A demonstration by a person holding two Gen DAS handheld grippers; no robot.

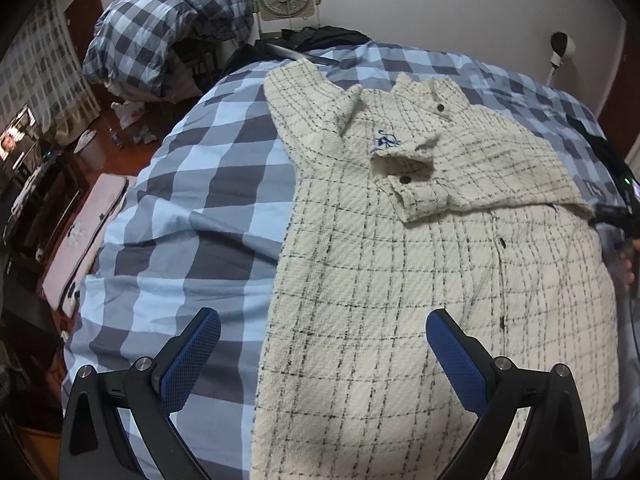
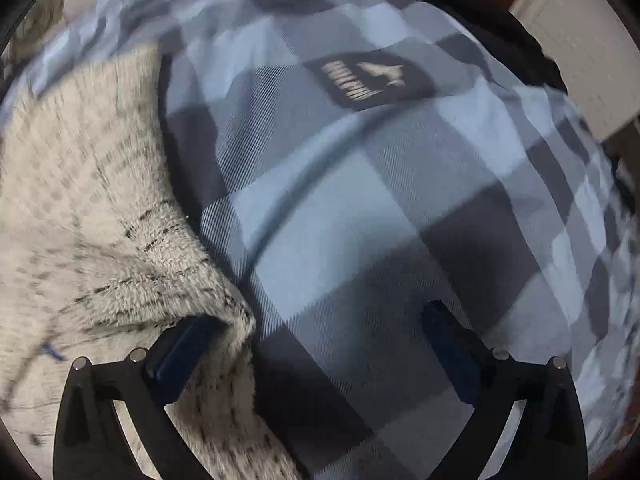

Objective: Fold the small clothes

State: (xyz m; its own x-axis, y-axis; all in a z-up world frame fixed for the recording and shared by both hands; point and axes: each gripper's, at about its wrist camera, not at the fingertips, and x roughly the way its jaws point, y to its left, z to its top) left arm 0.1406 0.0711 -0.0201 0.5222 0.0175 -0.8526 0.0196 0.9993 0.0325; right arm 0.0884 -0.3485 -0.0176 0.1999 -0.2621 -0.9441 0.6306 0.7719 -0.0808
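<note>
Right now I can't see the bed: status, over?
Left gripper open above cream checked jacket. Right gripper open at the jacket's edge. One sleeve folded in. Nothing blocking.

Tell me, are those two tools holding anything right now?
No. The left tool hangs open above the cream black-checked woven jacket. The right tool is open too, the jacket's edge draped by one finger, unpinched.
</note>
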